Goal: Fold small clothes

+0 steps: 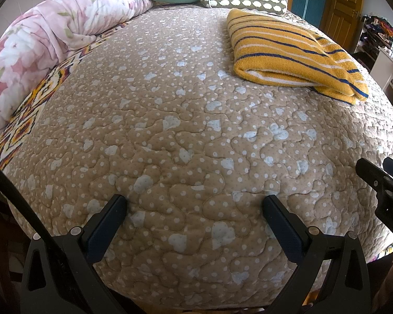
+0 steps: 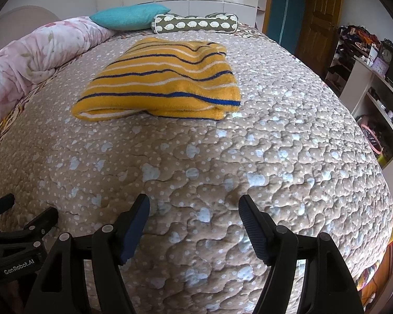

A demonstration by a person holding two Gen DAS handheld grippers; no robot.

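Left claw and right claw: jaws spread, empty, over the bedspread near its front edge. The striped garment lies at 12 o'clock, well apart, apparently folded. Step: between folds. Next: check edges; reach forward only if refolding is required.

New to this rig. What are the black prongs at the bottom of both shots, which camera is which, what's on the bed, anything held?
No robot: a person holds a two-finger gripper in each hand, with a fisheye camera looking along the fingers. The prongs are those fingers. One view shows the left gripper, the other the right gripper; both are open and hold nothing. Each also glimpses the other at its edge. On the quilted bedspread lies a folded yellow striped garment, untouched. Behind: a teal pillow, a patterned bolster, a rolled pink floral blanket.
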